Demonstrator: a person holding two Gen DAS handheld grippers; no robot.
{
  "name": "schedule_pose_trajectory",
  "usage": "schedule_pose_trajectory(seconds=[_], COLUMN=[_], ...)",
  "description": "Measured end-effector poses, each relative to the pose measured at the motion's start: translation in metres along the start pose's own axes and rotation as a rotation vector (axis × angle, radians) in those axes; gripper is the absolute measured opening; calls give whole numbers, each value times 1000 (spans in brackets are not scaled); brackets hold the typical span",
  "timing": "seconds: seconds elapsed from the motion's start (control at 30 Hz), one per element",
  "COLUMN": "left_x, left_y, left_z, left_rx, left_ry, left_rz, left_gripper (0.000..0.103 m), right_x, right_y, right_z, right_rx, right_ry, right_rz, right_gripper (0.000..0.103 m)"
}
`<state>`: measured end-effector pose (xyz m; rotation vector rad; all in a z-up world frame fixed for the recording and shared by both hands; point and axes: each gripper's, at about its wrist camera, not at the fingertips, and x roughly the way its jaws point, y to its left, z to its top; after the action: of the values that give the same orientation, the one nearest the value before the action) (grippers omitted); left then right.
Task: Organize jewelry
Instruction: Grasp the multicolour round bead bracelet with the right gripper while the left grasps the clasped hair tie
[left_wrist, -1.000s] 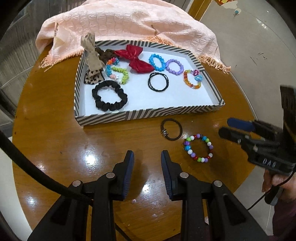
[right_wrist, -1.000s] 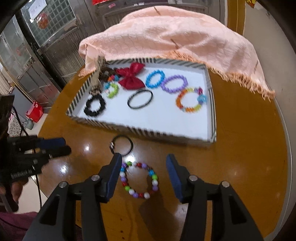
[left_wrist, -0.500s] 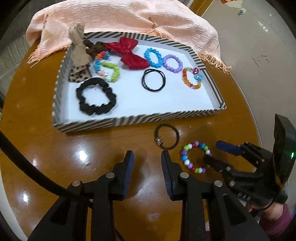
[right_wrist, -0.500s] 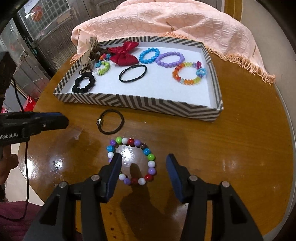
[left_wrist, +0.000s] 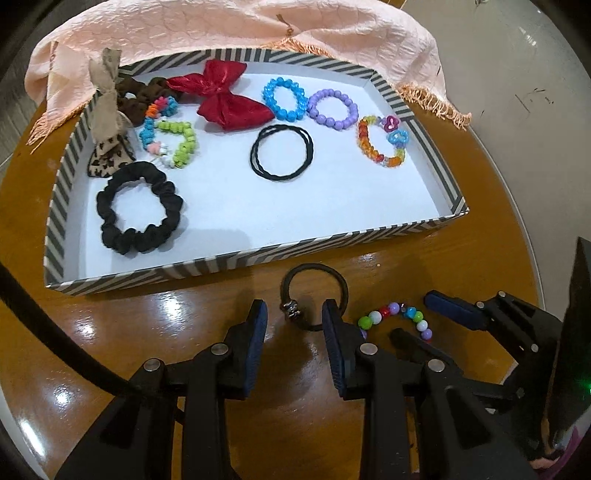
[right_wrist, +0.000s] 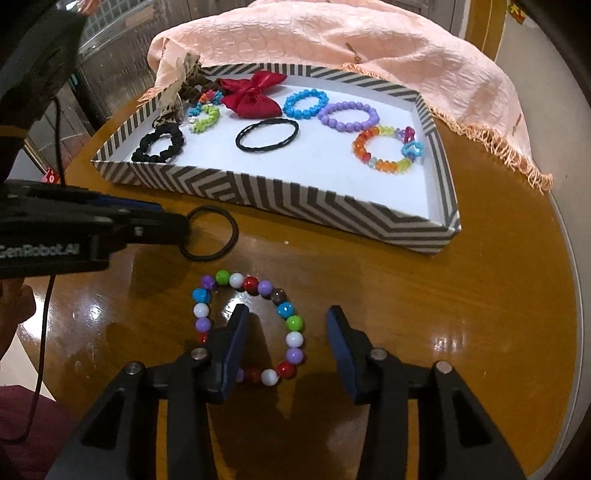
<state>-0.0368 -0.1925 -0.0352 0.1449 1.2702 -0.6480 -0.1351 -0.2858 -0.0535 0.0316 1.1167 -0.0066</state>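
Surface: glossy round wooden table (right_wrist: 461, 314), striped tray (right_wrist: 332, 206) behind.
My left gripper (left_wrist: 294, 317): jaws apart, straddling black hair tie (left_wrist: 314, 275).
My right gripper (right_wrist: 286, 326): jaws closing around beaded bracelet (right_wrist: 294, 324), not yet gripping.

a round wooden desk (left_wrist: 110, 332) with a glossy brown top catches bright spots of light on its near side. a peach-pink cloth (left_wrist: 221, 29) with a puckered weave lies bunched across the far part of the desk, its fringed edge (right_wrist: 509, 155) trailing over the wood to the right. beyond the desk's rim on the right shows a pale grey floor (left_wrist: 517, 74), and on the left a metal grille (right_wrist: 110, 55)
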Motion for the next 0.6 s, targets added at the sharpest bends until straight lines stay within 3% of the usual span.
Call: schedule_pose_trajectory(seconds=[0.17, 0.2, 0.23, 0.3, 0.6], left_x=[5, 5, 6, 8, -5], left_y=[-7, -9, -10, -14, -3], left_z=[1, 1, 0, -1, -2], left_rx=[10, 10, 13, 36, 28], left_ry=[-7, -7, -2, 8, -15], left_rz=[7, -2, -21, -26, -47], left_gripper=[23, 22, 12, 4, 0], right_x=[-2, -2, -2, -3, -36], right_y=[2, 2, 3, 3, -9], right_z=[-2, -2, -3, -3, 10], right_rx=[-31, -37, -47, -50, -11], right_ry=[-10, -10, -9, -6, -71], right_rz=[-2, 1, -1, 6, 61], right_gripper=[13, 12, 10, 9, 9])
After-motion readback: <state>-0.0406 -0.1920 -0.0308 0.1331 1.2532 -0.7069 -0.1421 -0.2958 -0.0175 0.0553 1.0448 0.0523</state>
